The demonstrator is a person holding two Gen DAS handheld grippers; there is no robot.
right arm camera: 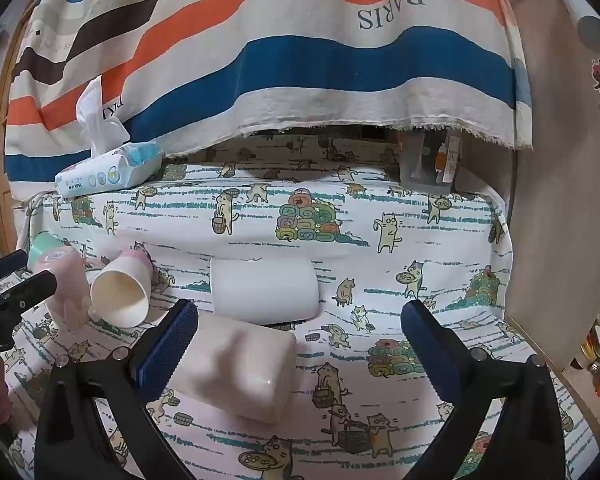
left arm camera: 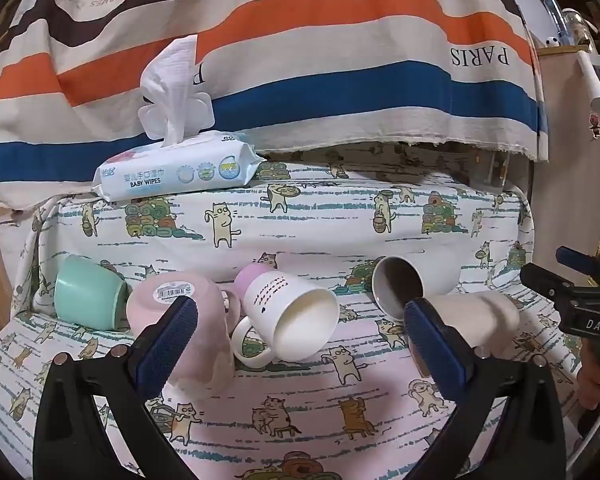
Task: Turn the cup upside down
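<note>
Several cups sit on the cat-print cloth (left arm camera: 300, 412). A pink cup (left arm camera: 180, 320) stands upside down, its barcode base up, behind my left gripper's left finger. A white mug (left arm camera: 296, 316) with a pink base lies on its side, mouth toward me. A mint cup (left arm camera: 88, 296) lies at the left. A white cup with a grey inside (left arm camera: 400, 284) and a cream cup (left arm camera: 476, 316) lie at the right. My left gripper (left arm camera: 300, 320) is open and empty. My right gripper (right arm camera: 300, 324) is open; the cream cup (right arm camera: 240, 368) lies on its side by its left finger, the white cup (right arm camera: 264, 288) behind.
A pack of baby wipes (left arm camera: 176, 172) with a tissue pulled up lies on the raised ledge at the back left. A striped cloth (left arm camera: 300, 60) hangs behind. A wooden panel (right arm camera: 560, 200) stands at the right. A clear box (right arm camera: 428, 168) sits at the back right.
</note>
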